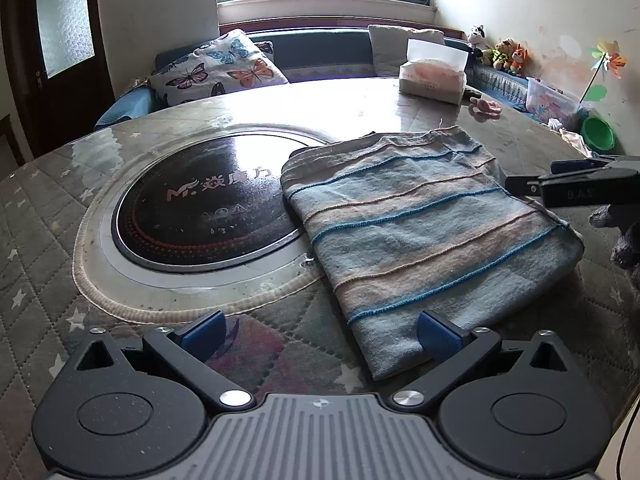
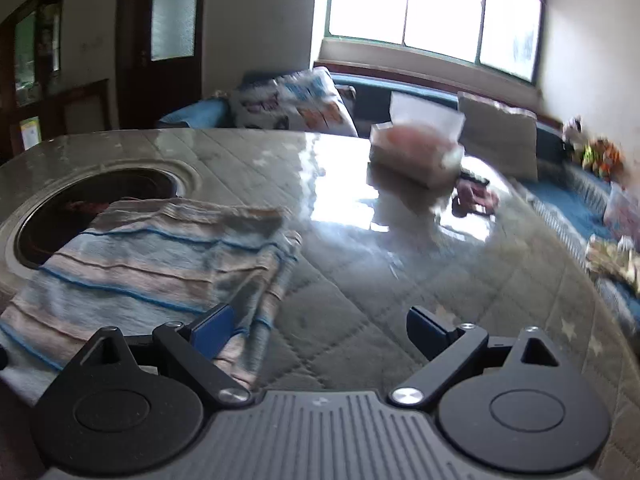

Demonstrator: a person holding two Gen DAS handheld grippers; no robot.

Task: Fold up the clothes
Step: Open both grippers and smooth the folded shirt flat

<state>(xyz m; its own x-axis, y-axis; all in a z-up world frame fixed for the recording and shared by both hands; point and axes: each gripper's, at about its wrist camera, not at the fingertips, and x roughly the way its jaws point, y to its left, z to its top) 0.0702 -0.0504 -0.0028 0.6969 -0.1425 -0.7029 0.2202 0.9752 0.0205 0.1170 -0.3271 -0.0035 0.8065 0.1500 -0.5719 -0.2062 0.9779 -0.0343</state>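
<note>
Left wrist alone shows stove lettering [image 1: 222,190] — sharp.

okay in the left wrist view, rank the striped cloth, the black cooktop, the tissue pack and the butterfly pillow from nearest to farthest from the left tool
1. Striped cloth: its near corner lies by the left tool's right finger.
2. Black cooktop: ahead, left, set into the table.
3. Tissue pack: far side of table, right.
4. Butterfly pillow: beyond the table, left.

Ahead of the left claw [image 1: 322,336] lies a soft knitted striped cloth [image 1: 424,224] on the glossy, quilted-patterned desk [image 1: 44,216], beside a shiny black cooktop [image 1: 200,208].
</note>
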